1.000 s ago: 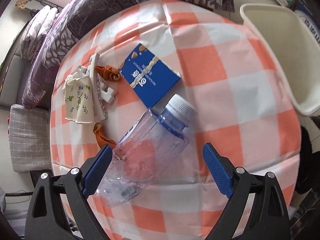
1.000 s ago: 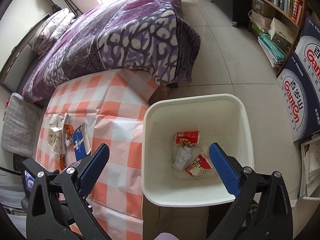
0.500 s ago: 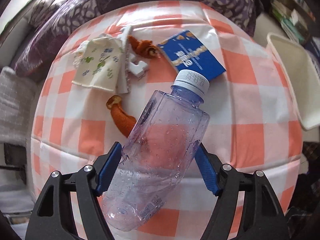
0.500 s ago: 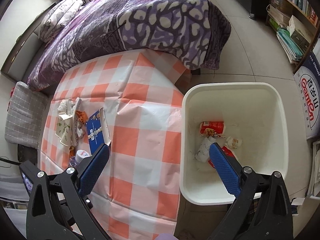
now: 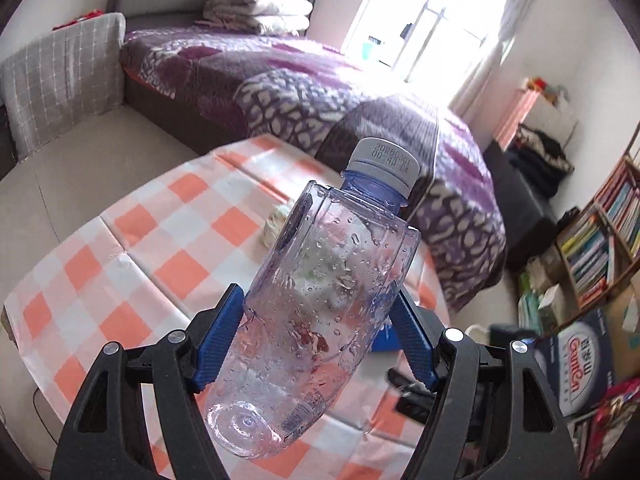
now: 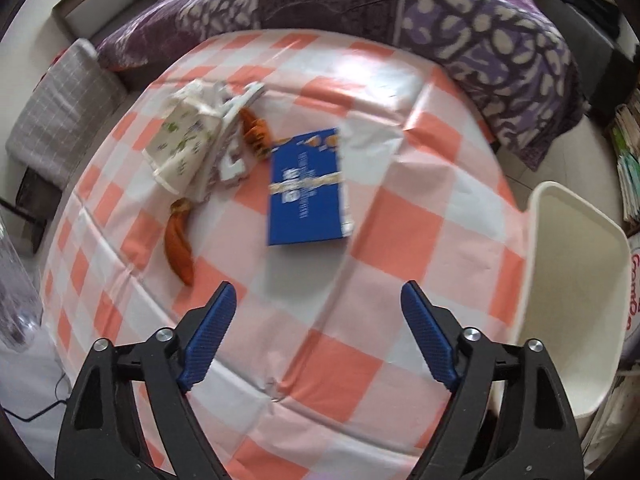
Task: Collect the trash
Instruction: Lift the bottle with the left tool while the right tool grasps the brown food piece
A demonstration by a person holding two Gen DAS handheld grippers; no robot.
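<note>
My left gripper (image 5: 316,332) is shut on a clear plastic bottle (image 5: 320,304) with a grey cap, held tilted above the orange-and-white checked table (image 5: 132,256). My right gripper (image 6: 318,332) is open and empty above the table's near part. Ahead of it lie a blue snack box (image 6: 306,192), a flattened floral paper cup (image 6: 180,148), white scraps (image 6: 234,120) and two orange peels (image 6: 180,246) (image 6: 254,130). The white trash bin (image 6: 576,280) stands off the table's right edge. The bottle's edge shows at far left in the right wrist view (image 6: 16,280).
A bed with a purple patterned quilt (image 6: 440,12) borders the table's far side. A grey checked cushion (image 6: 60,112) is at the left. Bookshelves (image 5: 600,240) and a printed carton (image 5: 576,364) stand at the right on the floor.
My left gripper has lifted the bottle off the table and tipped up toward the room. My right gripper has swung left from above the bin to above the table's trash.
</note>
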